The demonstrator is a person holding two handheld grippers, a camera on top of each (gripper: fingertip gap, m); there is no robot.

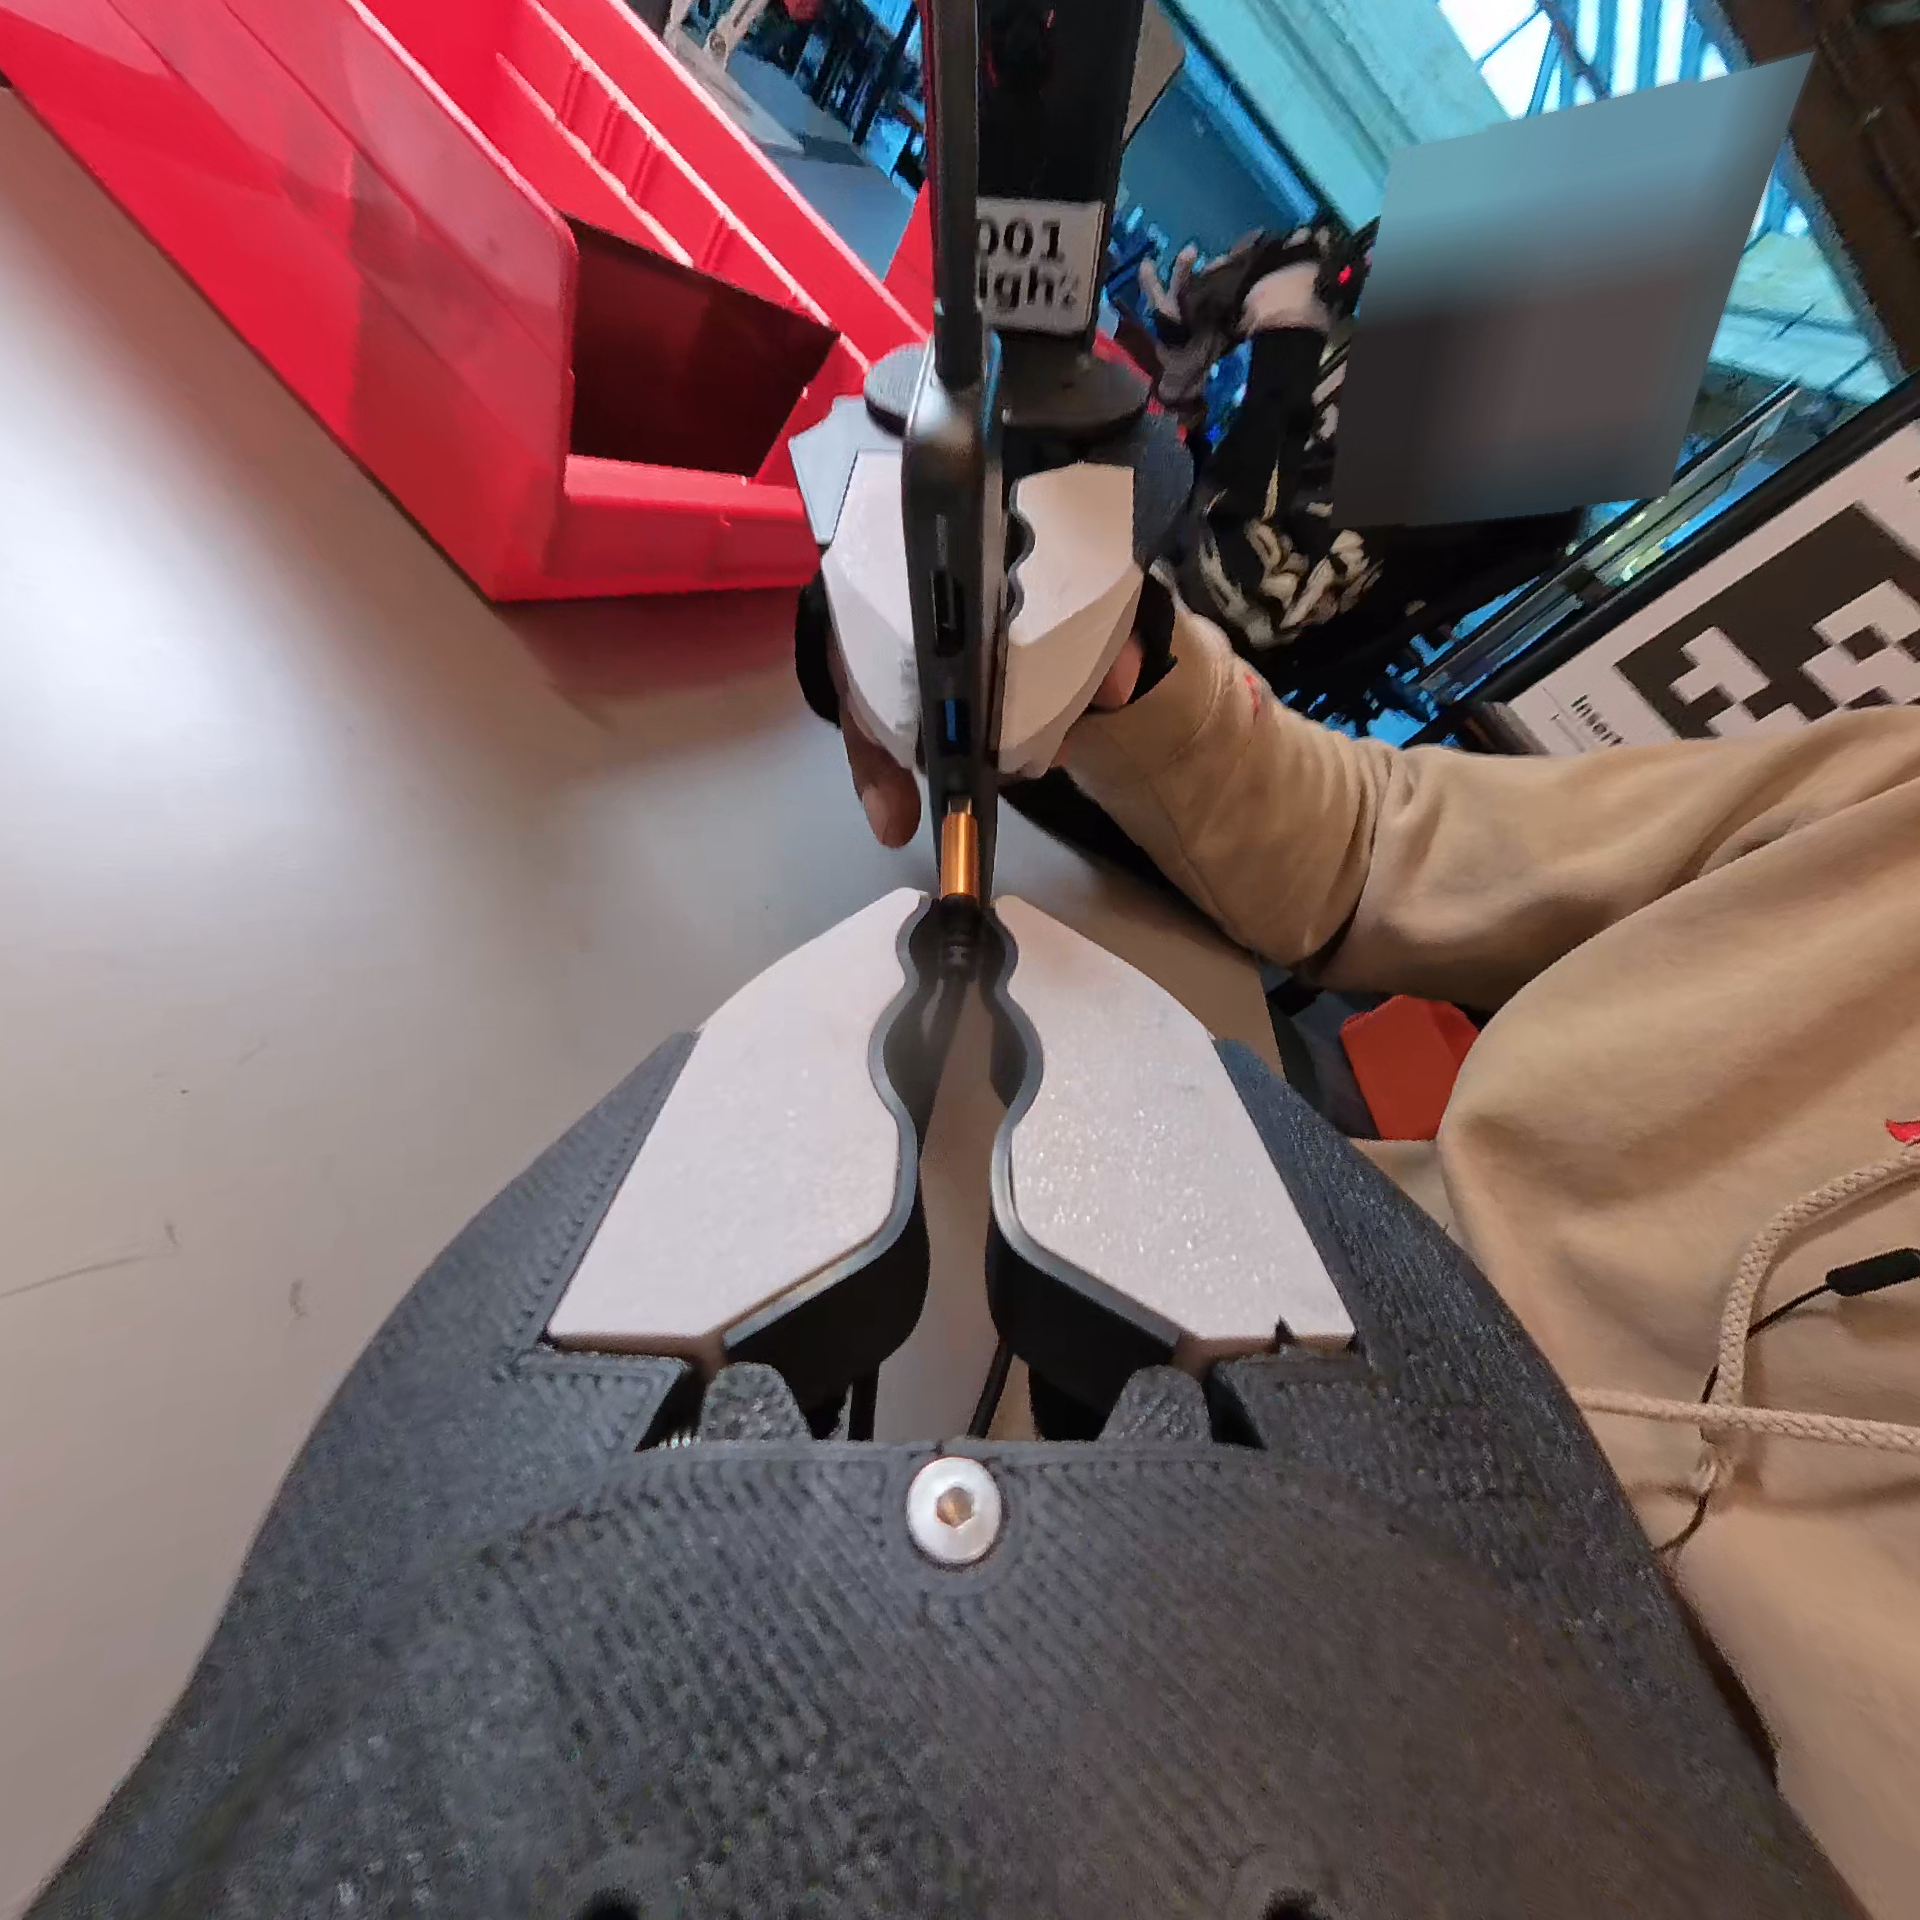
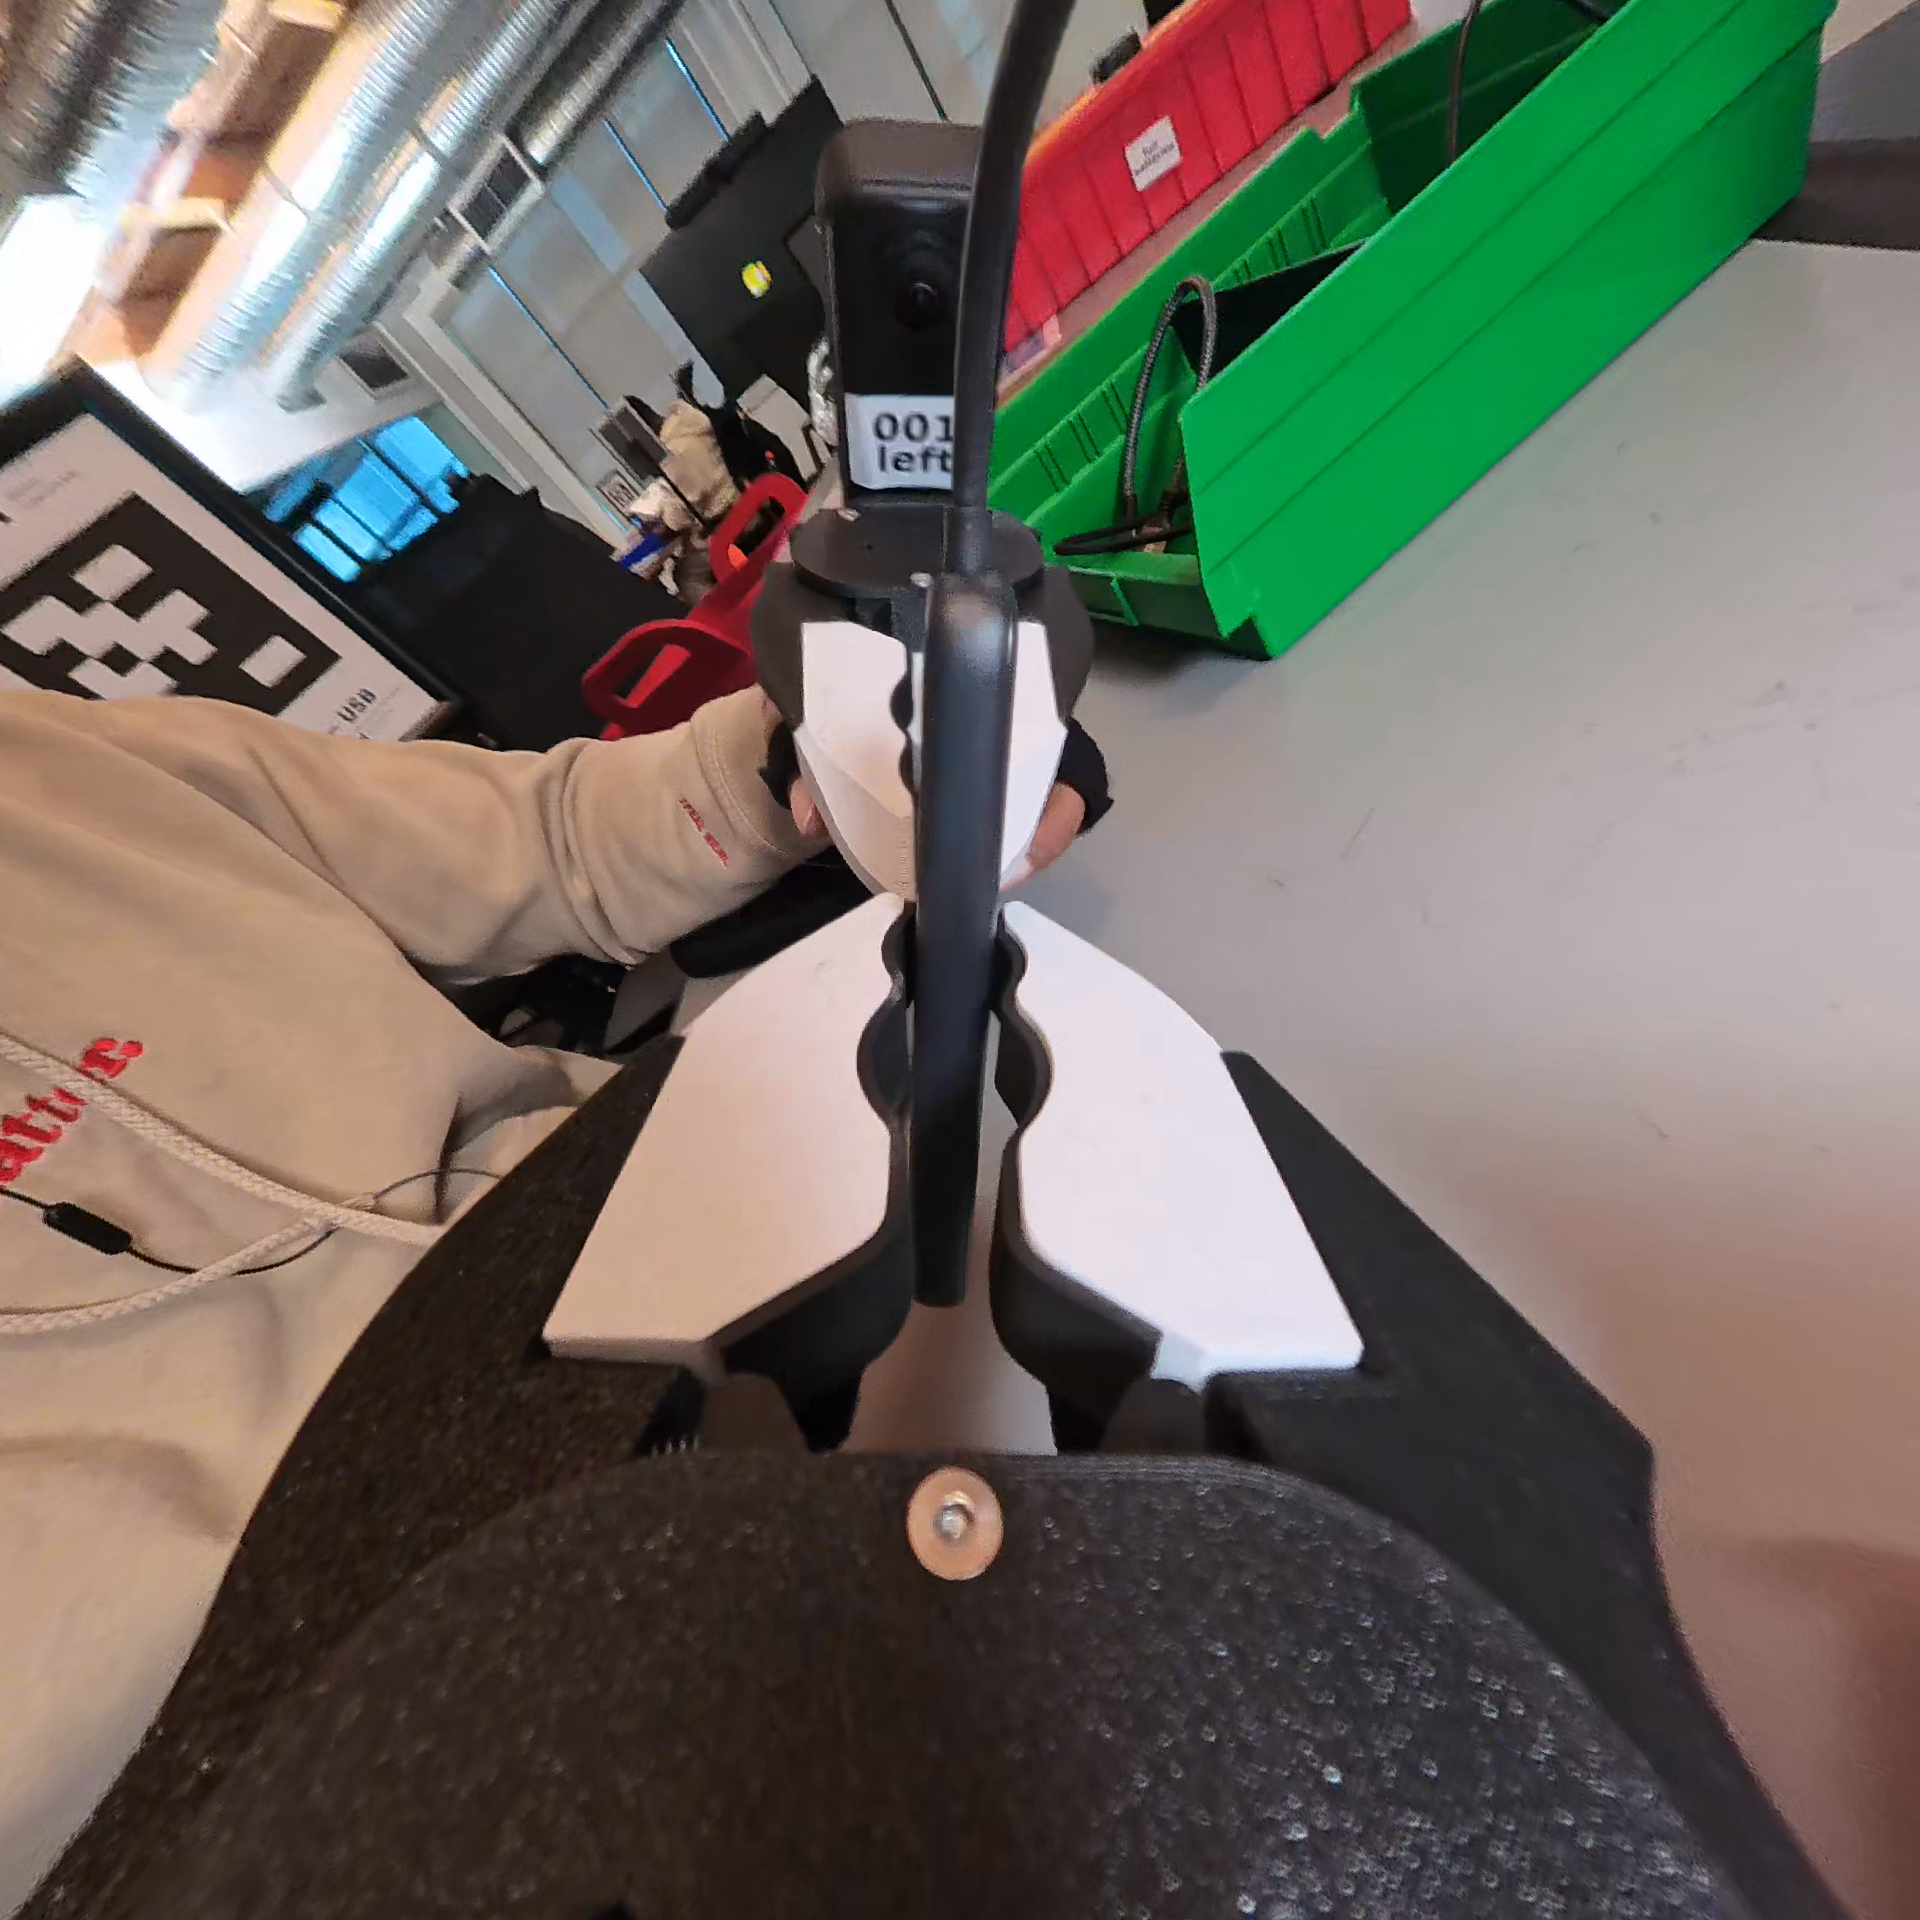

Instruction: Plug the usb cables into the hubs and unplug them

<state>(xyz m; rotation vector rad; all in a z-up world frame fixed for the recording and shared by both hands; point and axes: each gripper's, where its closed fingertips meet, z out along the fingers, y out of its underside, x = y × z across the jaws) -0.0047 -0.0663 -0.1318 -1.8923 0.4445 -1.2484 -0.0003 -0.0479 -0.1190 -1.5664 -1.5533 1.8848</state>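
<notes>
Pinches the orange-collared USB plug (image 1: 958, 857) right at the tips of the left gripper (image 1: 961, 914), fingers (image 1: 790, 1122) pressed together on the strain relief just behind the collar, the black cord trailing back through the gap towards the palm. Grips short like that, by the look of it, to stop the connector wobbling under a push or a pull. Holds the slim dark grey hub (image 1: 951, 582) edge-on in the right gripper (image 2: 951, 920), fingers (image 2: 769, 1143) clamped on its flat faces well along the body, leaving the row of side ports and the end port clear of the pads. Lifts the whole affair off the pale bench (image 1: 260, 935), nose to nose, both tools in one straight line: sensible, to send any force along the port's axis and not across it. Meets the hub's end port with the metal of the plug; looks seated or very nearly so, though impossible to tell how deep from here. Lets the hub's own thick lead (image 2: 992, 260) arc up and away, out of the working line. Leaves the red bin (image 1: 364, 260) and the green bins (image 2: 1455, 364) well back on the bench, a braided cable (image 2: 1153, 395) looping out of a green one. Calls next, most likely, for a straight, steady pull or push, with no twisting.
</notes>
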